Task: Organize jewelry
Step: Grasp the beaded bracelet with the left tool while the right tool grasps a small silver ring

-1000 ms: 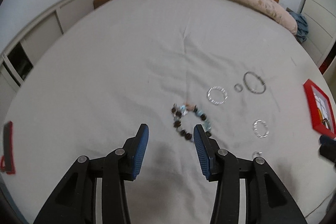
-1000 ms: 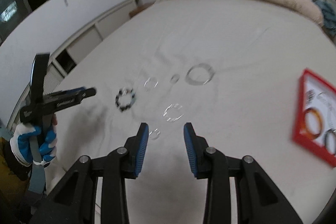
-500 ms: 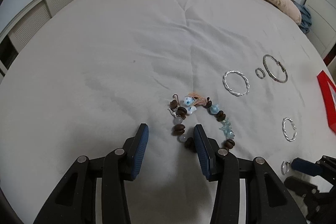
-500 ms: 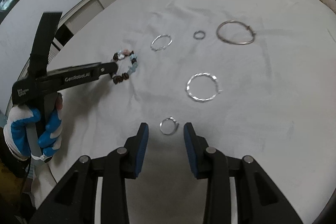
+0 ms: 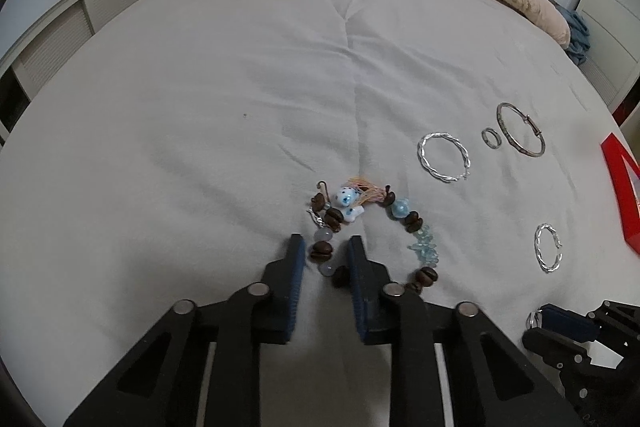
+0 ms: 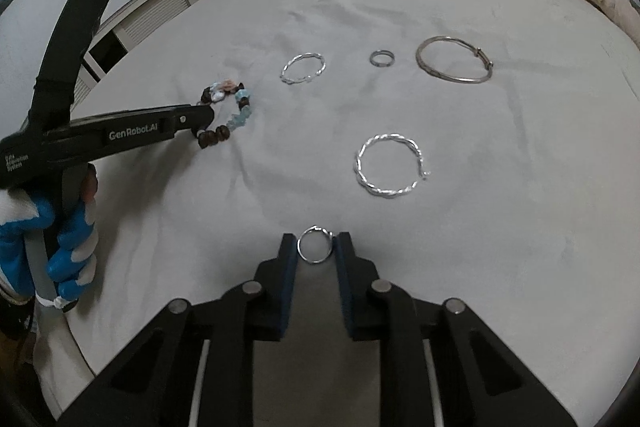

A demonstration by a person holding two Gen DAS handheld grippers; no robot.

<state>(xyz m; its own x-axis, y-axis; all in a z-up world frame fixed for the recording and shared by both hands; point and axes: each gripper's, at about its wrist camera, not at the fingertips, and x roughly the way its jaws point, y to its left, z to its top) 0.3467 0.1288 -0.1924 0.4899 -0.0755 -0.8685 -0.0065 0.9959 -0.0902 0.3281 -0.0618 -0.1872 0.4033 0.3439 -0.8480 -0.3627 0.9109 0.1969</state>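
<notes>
Bed [image 5: 240,87]: jaws narrowed around bracelet [image 5: 372,227], ring [image 6: 315,245].

Both jaws have narrowed: around beaded bracelet [image 5: 370,227] and small ring [image 6: 315,245].

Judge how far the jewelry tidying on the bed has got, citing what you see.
Barely started. No piece shows as put away; only an edge of the red tray is visible. In hand: the left gripper straddles the beaded bracelet, the right gripper straddles the small ring, jaws not yet closed. Left: two twisted bangles, a plain bangle and a band ring.
</notes>
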